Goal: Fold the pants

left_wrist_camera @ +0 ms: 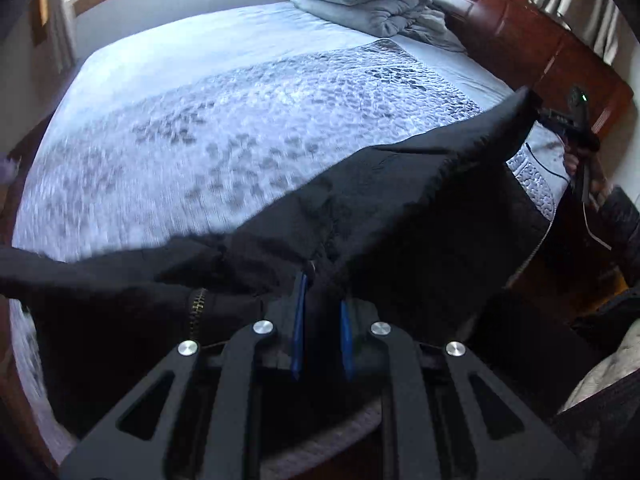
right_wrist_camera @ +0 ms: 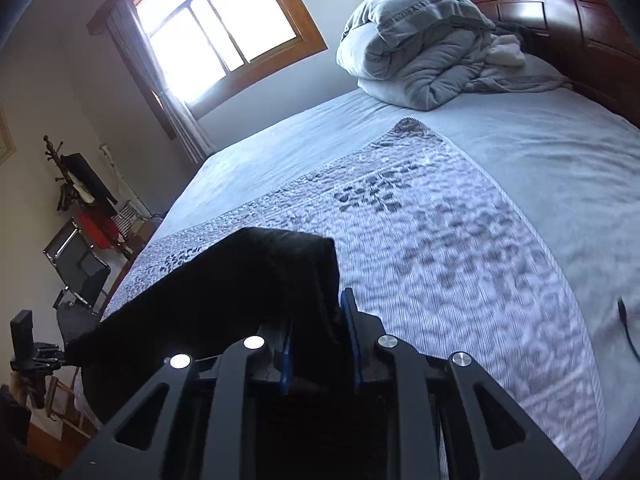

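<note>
The black pants [left_wrist_camera: 360, 216] hang stretched above the bed between both grippers. My left gripper [left_wrist_camera: 322, 280] is shut on the pants near the zipper [left_wrist_camera: 196, 312], cloth pinched between its blue pads. My right gripper [right_wrist_camera: 318, 308] is shut on a bunched end of the pants [right_wrist_camera: 224, 280], which run down to the left toward the left gripper [right_wrist_camera: 44, 356]. In the left wrist view the right gripper [left_wrist_camera: 560, 120] holds the far raised corner at the right. Part of the pants droops over the near bed edge.
The bed [left_wrist_camera: 200, 80] has a pale blue sheet and a grey patterned quilt [right_wrist_camera: 440, 240]. A folded grey duvet [right_wrist_camera: 420, 52] lies by the dark wooden headboard [right_wrist_camera: 560, 8]. A chair [right_wrist_camera: 76, 264] and coat rack [right_wrist_camera: 72, 184] stand by the window wall. A cable [right_wrist_camera: 628, 328] lies at the right.
</note>
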### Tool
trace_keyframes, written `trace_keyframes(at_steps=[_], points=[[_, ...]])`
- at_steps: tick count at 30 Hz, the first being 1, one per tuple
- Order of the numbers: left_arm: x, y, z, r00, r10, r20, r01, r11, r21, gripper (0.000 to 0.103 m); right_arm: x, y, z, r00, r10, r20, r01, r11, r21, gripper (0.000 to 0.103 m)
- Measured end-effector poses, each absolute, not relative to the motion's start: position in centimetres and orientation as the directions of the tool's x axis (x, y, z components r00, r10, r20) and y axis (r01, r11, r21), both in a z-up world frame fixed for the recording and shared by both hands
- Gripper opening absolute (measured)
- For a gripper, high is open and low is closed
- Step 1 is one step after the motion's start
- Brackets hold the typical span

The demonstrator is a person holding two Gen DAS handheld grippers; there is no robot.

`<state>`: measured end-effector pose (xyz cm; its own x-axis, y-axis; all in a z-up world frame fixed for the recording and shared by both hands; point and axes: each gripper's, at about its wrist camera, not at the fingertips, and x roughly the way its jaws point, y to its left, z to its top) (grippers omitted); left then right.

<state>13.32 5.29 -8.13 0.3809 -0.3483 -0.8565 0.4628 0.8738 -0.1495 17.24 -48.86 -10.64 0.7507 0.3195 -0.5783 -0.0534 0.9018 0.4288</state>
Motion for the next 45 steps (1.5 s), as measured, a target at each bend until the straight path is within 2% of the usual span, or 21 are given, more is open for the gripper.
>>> trace_keyframes(at_steps=[5, 10, 14, 15, 17, 22, 29, 33, 34, 35, 36, 39, 40, 42, 43, 44, 45], points=[[9.4, 5.8, -11.8, 0.352, -0.353, -0.867, 0.379, 0.901, -0.213, 0.014, 13.0, -48.6, -12.1, 0.729, 0.338, -0.595, -0.038, 0.888, 0.457, 0.021], [6.7, 5.8, -16.2, 0.324, -0.325, -0.888, 0.324, 0.920, -0.219, 0.016, 9.8, -47.7, -15.2, 0.665, 0.324, -0.672, 0.009, 0.897, 0.441, 0.021], [5.8, 7.4, -17.2, 0.358, -0.369, -0.858, 0.243, 0.924, -0.296, 0.018, 8.7, -47.7, -18.7, 0.591, 0.301, -0.748, 0.072, 0.905, 0.420, 0.022], [5.6, 7.8, -17.0, 0.370, -0.383, -0.846, 0.231, 0.920, -0.315, 0.018, 8.3, -47.8, -19.4, 0.578, 0.296, -0.760, 0.084, 0.905, 0.417, 0.025], [5.2, 8.8, -16.2, 0.393, -0.409, -0.824, 0.210, 0.912, -0.352, 0.021, 7.3, -47.9, -20.3, 0.555, 0.256, -0.791, 0.119, 0.917, 0.380, 0.050], [4.1, 9.8, -15.4, 0.369, -0.408, -0.835, 0.206, 0.912, -0.355, 0.024, 5.9, -48.4, -20.8, 0.533, 0.244, -0.810, 0.143, 0.918, 0.370, 0.050], [6.2, 6.3, -16.5, 0.295, -0.239, -0.925, 0.233, 0.957, -0.173, 0.031, 3.9, -50.6, -20.3, 0.560, 0.259, -0.787, 0.269, 0.842, 0.468, 0.051], [7.7, 3.9, -17.0, 0.297, -0.201, -0.934, 0.234, 0.963, -0.133, 0.034, 1.7, -51.7, -19.9, 0.623, 0.388, -0.679, 0.273, 0.705, 0.654, 0.052], [8.1, 3.6, -17.2, 0.289, -0.196, -0.937, 0.236, 0.963, -0.128, 0.034, 1.4, -51.6, -20.0, 0.632, 0.431, -0.644, 0.259, 0.666, 0.700, 0.057], [8.4, 3.5, -17.4, 0.282, -0.189, -0.941, 0.235, 0.964, -0.123, 0.035, 1.4, -51.4, -20.0, 0.636, 0.458, -0.621, 0.248, 0.641, 0.727, 0.067], [8.3, 3.7, -17.6, 0.278, -0.190, -0.942, 0.234, 0.964, -0.126, 0.035, 1.3, -51.0, -20.3, 0.641, 0.484, -0.596, 0.241, 0.610, 0.755, 0.071], [7.9, 4.6, -17.6, 0.273, -0.232, -0.934, 0.218, 0.960, -0.175, 0.037, 2.1, -49.8, -21.1, 0.620, 0.528, -0.580, 0.231, 0.584, 0.778, 0.073], [7.5, 4.9, -17.3, 0.283, -0.252, -0.925, 0.209, 0.958, -0.197, 0.039, 2.5, -49.3, -21.5, 0.601, 0.525, -0.603, 0.252, 0.591, 0.766, 0.073], [6.7, 5.4, -16.2, 0.316, -0.298, -0.901, 0.198, 0.949, -0.245, 0.046, 3.2, -48.6, -22.5, 0.577, 0.529, -0.622, 0.272, 0.594, 0.757, 0.073], [6.1, 5.9, -15.6, 0.331, -0.343, -0.879, 0.190, 0.937, -0.294, 0.075, 3.4, -48.4, -22.9, 0.578, 0.533, -0.618, 0.278, 0.584, 0.763, 0.073], [5.5, 6.5, -15.0, 0.361, -0.384, -0.850, 0.173, 0.923, -0.343, 0.098, 3.7, -48.3, -23.4, 0.576, 0.531, -0.622, 0.301, 0.570, 0.765, 0.068], [5.0, 7.4, -14.4, 0.393, -0.423, -0.817, 0.158, 0.906, -0.393, 0.100, 4.0, -48.3, -23.8, 0.579, 0.532, -0.618, 0.307, 0.559, 0.770, 0.062]])
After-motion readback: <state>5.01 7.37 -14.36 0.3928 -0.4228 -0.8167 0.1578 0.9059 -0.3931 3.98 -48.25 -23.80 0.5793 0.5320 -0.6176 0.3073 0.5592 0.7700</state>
